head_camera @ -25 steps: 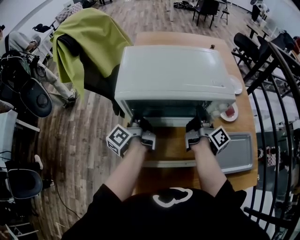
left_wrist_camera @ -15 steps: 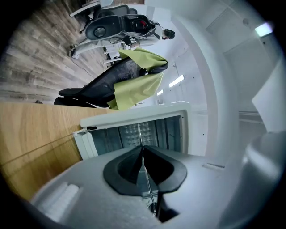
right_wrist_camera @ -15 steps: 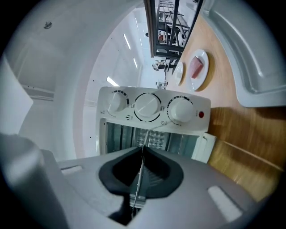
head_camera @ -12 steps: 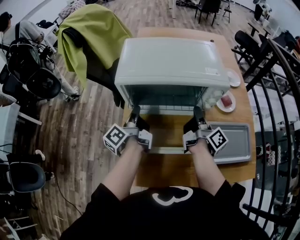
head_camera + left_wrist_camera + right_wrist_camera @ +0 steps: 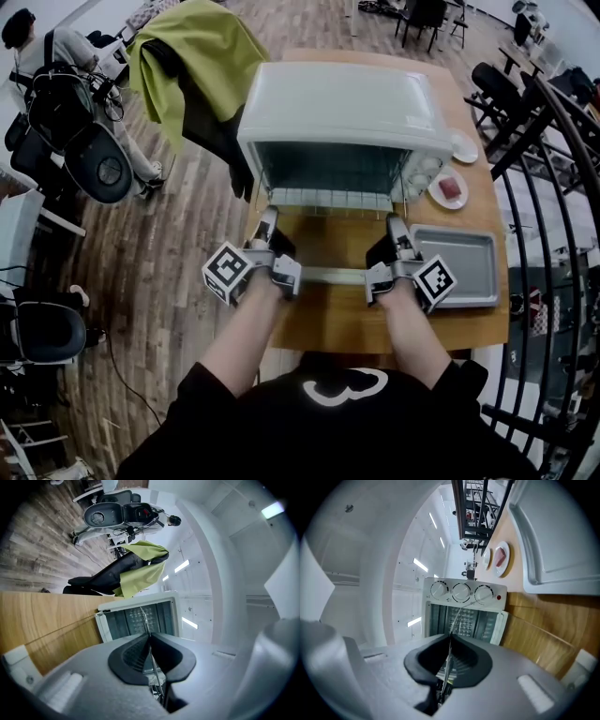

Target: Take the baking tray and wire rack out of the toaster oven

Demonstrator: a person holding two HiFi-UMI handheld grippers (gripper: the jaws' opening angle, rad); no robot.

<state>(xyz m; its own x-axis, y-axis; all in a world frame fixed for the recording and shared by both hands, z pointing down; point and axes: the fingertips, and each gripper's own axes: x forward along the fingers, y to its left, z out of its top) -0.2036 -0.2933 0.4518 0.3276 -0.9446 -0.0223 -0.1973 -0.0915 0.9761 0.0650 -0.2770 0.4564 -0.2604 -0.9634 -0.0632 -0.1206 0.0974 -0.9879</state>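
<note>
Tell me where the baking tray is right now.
In the head view the baking tray lies flat on the right side of the table, just right of the right gripper and nearer the person than the small plate.

Toaster oven [image 5: 342, 108]: pale grey-white shell, darker grey inside, white knobs [image 5: 461, 591]
Wire rack [image 5: 328, 199] at oven mouth: silvery, thin parallel bars
Baking tray [image 5: 457, 265] right of oven front: plain matte grey
Table [image 5: 328, 323] under oven: light honey wood grain
Left gripper [image 5: 267, 217], right gripper [image 5: 396, 225] before oven: grey, black pads, cubes white with black squares
Cloth [image 5: 187, 47] left of oven: yellow-green over black garment [image 5: 211, 122]
Plate [image 5: 437, 197] right of oven: white, red piece on it
Floor [image 5: 178, 244]: brown planks
</note>
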